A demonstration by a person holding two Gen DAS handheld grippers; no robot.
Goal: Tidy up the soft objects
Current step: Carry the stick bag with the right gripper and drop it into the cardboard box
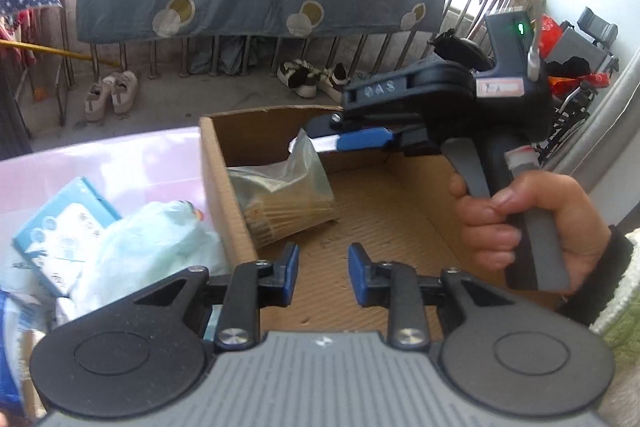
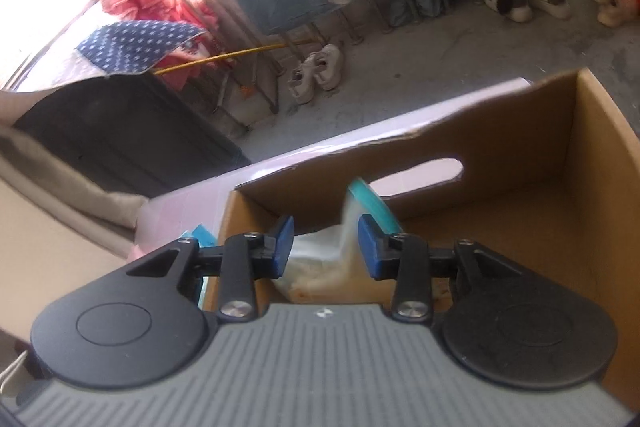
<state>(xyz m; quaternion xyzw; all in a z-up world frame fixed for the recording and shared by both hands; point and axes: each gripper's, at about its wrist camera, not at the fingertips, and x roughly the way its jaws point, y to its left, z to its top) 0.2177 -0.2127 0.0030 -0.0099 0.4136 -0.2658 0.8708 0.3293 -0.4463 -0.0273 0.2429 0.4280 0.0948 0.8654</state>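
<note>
Currently I am at the placing step: a plastic-wrapped pack lies inside the cardboard box, against its left wall, on the corrugated floor.

My left gripper hangs over the box floor with its jaws parted and nothing between them; I judge it released.

My right gripper, seen in the left view held by a hand, reaches into the box from the right. In its own view the jaws stand apart, with a white pack with a teal edge in the gap. The blur hides whether the pads touch it, but I see a gap on both sides and judge the pack let go, or nearly so.

More soft items wait outside the box on the pink surface: a pale green bag and a blue-and-white packet, touching each other just beside the box wall.

Next move, in my judgement: draw the right gripper clear, swing the left gripper over the wall to the pale green bag, and pinch a firm fold, as loose film could slip.

Writing: the right gripper's body carries raised letters that look like "DAS". The print on the blue-and-white packet is too small to read.
</note>
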